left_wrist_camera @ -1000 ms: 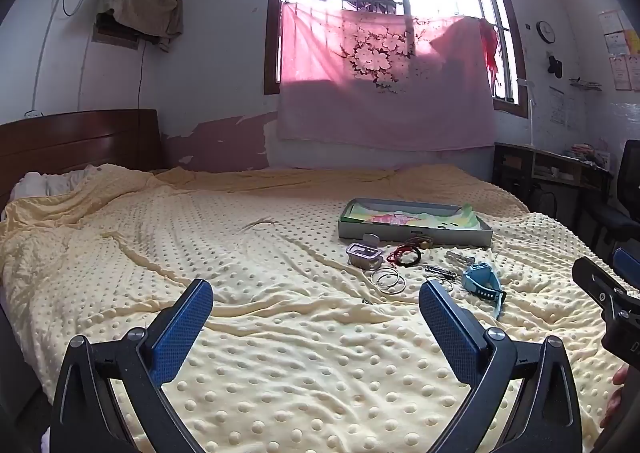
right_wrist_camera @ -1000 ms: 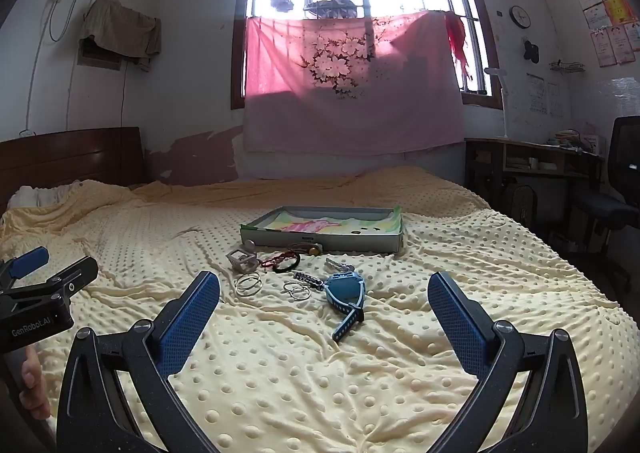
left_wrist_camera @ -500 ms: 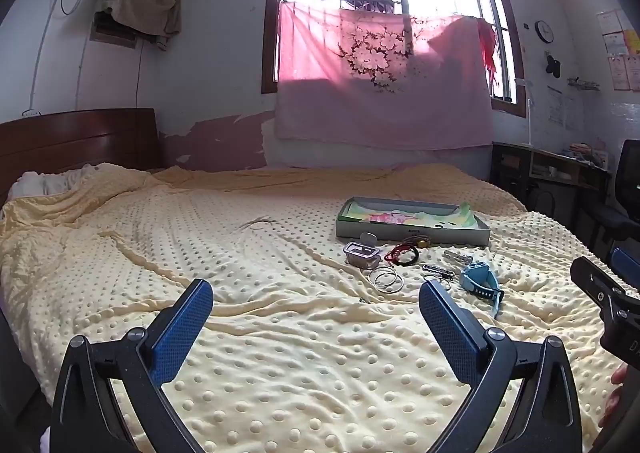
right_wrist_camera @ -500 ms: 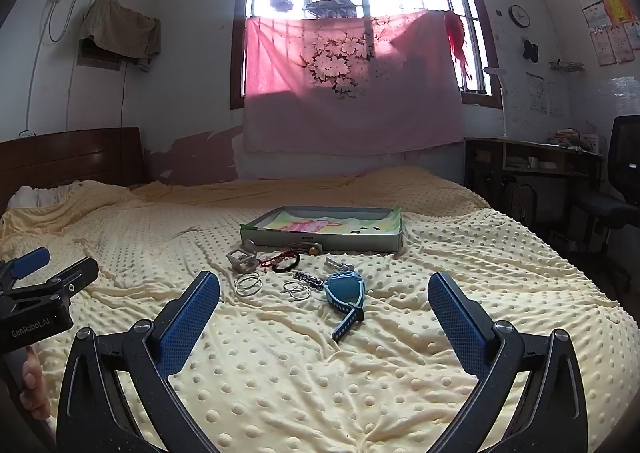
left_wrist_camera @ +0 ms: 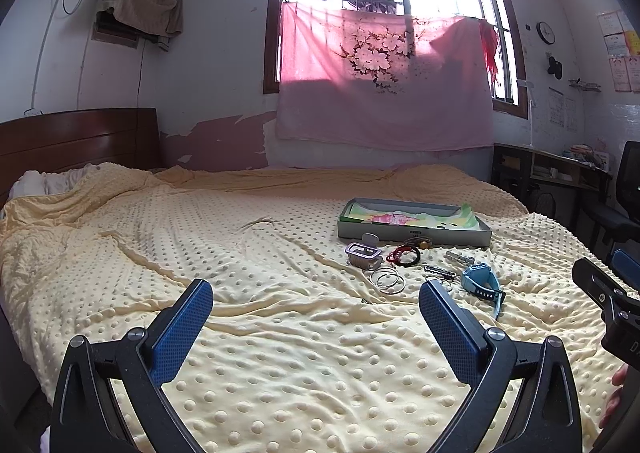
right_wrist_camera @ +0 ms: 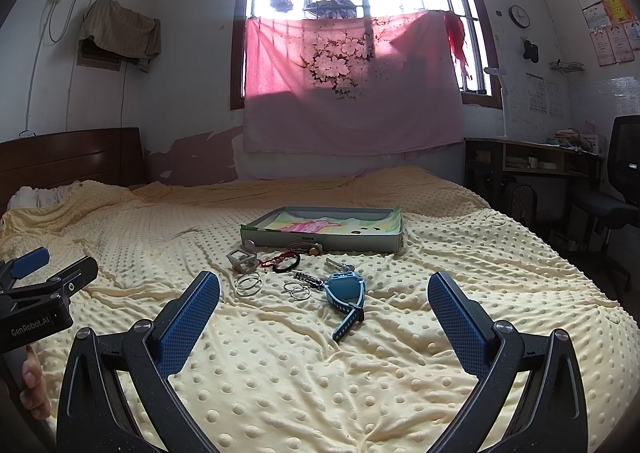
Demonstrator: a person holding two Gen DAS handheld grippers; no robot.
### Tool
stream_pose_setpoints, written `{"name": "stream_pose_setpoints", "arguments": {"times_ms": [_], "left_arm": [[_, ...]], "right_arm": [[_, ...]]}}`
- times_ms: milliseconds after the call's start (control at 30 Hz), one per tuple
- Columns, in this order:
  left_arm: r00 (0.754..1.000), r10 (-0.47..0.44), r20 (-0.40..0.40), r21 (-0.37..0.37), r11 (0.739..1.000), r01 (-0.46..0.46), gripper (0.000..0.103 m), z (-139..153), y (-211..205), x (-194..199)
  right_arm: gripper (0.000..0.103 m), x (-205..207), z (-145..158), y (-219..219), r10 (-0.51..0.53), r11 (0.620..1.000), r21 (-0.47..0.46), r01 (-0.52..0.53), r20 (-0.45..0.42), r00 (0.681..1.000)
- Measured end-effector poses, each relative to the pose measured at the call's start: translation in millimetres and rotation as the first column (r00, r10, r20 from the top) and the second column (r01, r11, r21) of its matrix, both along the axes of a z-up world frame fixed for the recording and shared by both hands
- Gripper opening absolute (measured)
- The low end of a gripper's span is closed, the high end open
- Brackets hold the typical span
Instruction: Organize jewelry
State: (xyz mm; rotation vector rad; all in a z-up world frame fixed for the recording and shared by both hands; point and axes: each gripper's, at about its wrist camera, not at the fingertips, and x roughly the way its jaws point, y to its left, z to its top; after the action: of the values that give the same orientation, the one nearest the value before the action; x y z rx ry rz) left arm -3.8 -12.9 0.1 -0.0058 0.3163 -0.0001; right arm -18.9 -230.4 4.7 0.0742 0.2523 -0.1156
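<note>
While both tongs hang spread wide and empty over the bed (right_wrist_camera: 460, 253), you have the whole pile of jewelry ahead of you, laid on the blanket just in front of the tray (right_wrist_camera: 320, 239). Your left tongs (left_wrist_camera: 316, 311) sit left of the pile and well short of it; your right tongs (right_wrist_camera: 324, 303) frame the watch (right_wrist_camera: 345, 291) almost dead centre, though they are not yet near it.

Judge each piece before you close on it. The watch looks like the bulkiest item, with a stiff case and a floppy strap (right_wrist_camera: 347, 323) trailing toward you; take it across the case, since the strap would likely bend and slip. The bangles (right_wrist_camera: 248, 285) and the smaller rings (right_wrist_camera: 298, 290) are thin wire hoops lying flat on a soft, dimpled blanket. They are probably light and slippery, so pinch one side of a hoop's rim and expect the cloth to come up with it. The cord bracelet (right_wrist_camera: 286, 263) is limp; grip it where the strands bunch. The clear box (right_wrist_camera: 241, 259) near the tray's left corner looks rigid, but whether it is brittle you cannot tell from here; hold it across its side walls.

The tray's near wall is low, so carrying pieces over it should be easy.
</note>
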Motion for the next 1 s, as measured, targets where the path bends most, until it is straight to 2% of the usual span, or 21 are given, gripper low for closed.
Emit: {"name": "stream_pose_setpoints", "arguments": {"times_ms": [1000], "left_arm": [[1.0, -0.003, -0.001, -0.002, 1.0, 0.003, 0.103, 0.4, 5.3, 1.2]], "right_arm": [[0.102, -1.1, -0.7, -0.4, 0.0, 1.0, 0.002, 0.0, 0.0, 1.0]]}}
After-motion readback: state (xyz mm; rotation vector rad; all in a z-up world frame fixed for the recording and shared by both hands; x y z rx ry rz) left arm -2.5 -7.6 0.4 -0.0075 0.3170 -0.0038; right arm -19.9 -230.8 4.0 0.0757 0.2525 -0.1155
